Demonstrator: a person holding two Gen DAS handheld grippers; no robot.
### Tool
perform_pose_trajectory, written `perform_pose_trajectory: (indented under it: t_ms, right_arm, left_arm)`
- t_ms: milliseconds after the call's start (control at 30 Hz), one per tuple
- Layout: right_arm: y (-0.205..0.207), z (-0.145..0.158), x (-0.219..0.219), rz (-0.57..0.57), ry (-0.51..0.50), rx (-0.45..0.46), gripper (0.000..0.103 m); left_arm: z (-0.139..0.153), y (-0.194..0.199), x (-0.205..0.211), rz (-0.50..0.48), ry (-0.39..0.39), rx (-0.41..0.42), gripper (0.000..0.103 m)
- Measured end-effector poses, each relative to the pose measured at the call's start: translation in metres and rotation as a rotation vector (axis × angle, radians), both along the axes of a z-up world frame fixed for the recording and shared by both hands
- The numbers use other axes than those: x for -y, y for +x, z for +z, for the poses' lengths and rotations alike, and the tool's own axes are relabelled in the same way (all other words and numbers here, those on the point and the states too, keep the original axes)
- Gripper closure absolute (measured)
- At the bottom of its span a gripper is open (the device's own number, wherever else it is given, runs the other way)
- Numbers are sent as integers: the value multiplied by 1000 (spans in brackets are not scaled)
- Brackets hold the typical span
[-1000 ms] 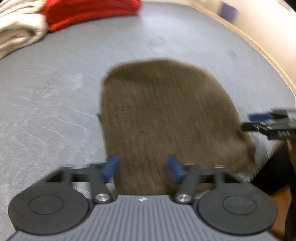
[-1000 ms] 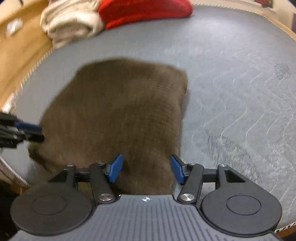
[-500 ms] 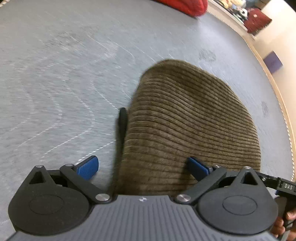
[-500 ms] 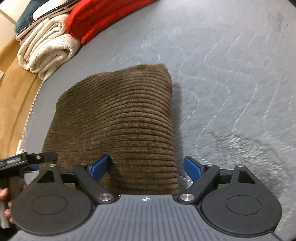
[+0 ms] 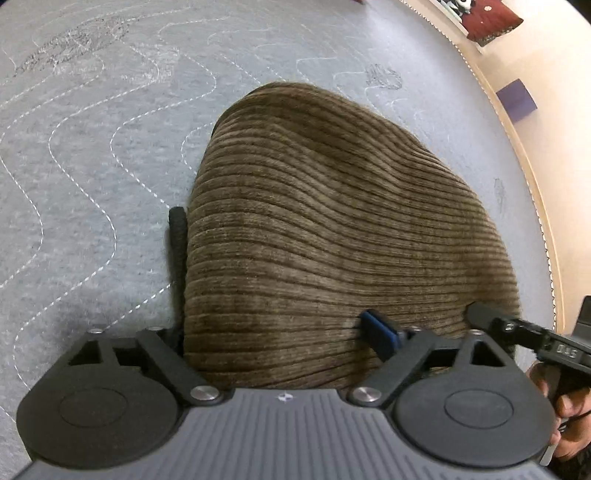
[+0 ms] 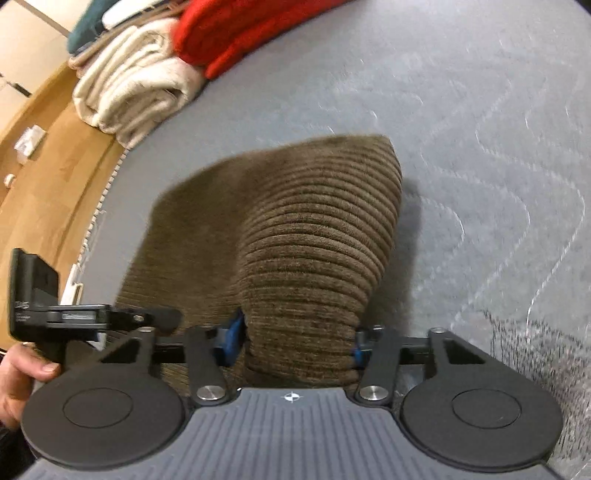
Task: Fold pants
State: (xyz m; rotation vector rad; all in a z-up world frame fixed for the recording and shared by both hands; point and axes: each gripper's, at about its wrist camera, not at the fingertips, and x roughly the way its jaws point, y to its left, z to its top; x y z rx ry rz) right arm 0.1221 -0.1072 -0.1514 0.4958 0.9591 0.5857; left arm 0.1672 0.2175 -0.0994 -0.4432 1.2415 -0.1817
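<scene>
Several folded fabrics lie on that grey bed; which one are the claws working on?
The brown corduroy pants, lying alone at the near edge, bunched between the right claw. The cream blanket and red blanket sit stacked at the far corner, untouched.

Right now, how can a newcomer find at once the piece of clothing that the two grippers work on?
Look at the grey quilted mat: folded laundry is stacked at its far edge. The brown corduroy pants lie alone near the front. Their ribbed brown cloth differs from the fluffy cream blanket and the red one.
</scene>
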Motion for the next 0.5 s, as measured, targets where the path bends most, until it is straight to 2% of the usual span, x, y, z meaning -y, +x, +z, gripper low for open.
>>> perform_pose_trajectory:
  t_ms: [33,100,200,300,367,433,467,500]
  right_arm:
    - [1,5,1,2,13,24,58]
    - [-1,18,3,7,18,84,59]
    - [3,34,13,-16,7,146,60]
    - [12,55,33,-51,35,219,60]
    - [19,74,46,-50,33,301,60]
    - [30,92,61,-52,47,355,60]
    - [37,97,69,-54,48,365,57]
    - [47,100,77,-57,36,365,55]
  left_arm:
    - [3,0,0,-1,0,7,23]
    - [13,0,1,-10,-14,42,43]
    - [31,1,6,-19,-62,122,51]
    - [53,7,17,-13,-90,251,51]
    - [71,14,26,-7,-101,355,50]
    - [81,21,31,17,-123,432,45]
    - [83,26,34,43,-117,454,34]
    - [84,31,37,75,-68,464,19]
